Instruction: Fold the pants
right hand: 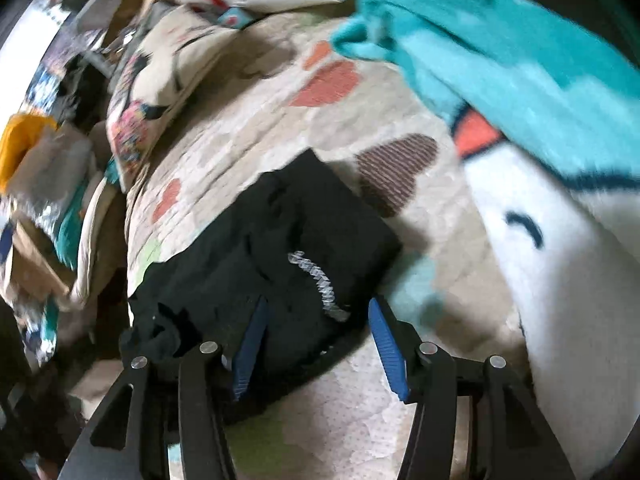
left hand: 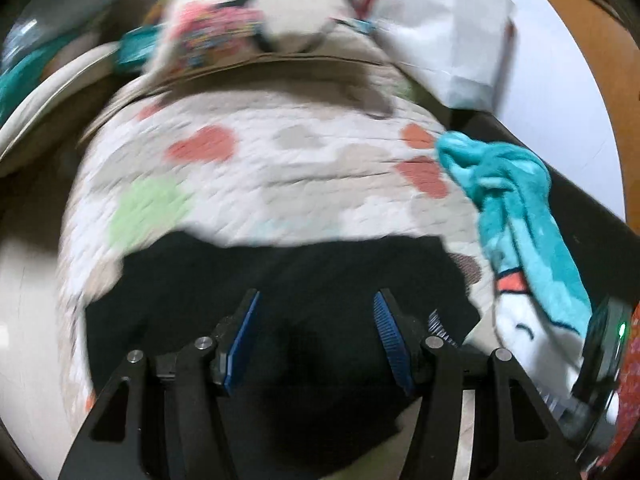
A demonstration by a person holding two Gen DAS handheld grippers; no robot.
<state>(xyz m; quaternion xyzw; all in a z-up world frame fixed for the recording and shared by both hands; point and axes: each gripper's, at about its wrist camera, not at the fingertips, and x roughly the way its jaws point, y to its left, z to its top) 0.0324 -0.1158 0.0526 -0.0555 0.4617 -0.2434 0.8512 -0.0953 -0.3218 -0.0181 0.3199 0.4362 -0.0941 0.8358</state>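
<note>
Black pants (left hand: pixel 280 276) lie in a compact fold on a quilted bed cover (left hand: pixel 280 172) with coloured hearts. They also show in the right wrist view (right hand: pixel 288 240), with a white logo on top. My left gripper (left hand: pixel 316 300) is open just above the pants, with nothing between its blue pads. My right gripper (right hand: pixel 316 308) is open over the near corner of the pants, its left pad over the cloth and its right pad over the quilt (right hand: pixel 400 420).
A teal and white plush blanket (left hand: pixel 516 216) lies at the right of the pants, large in the right wrist view (right hand: pixel 540 92). A printed pillow (left hand: pixel 248 20) and a white bag (left hand: pixel 452 40) sit at the bed's far end. Clutter (right hand: pixel 48 168) lies beyond the left edge.
</note>
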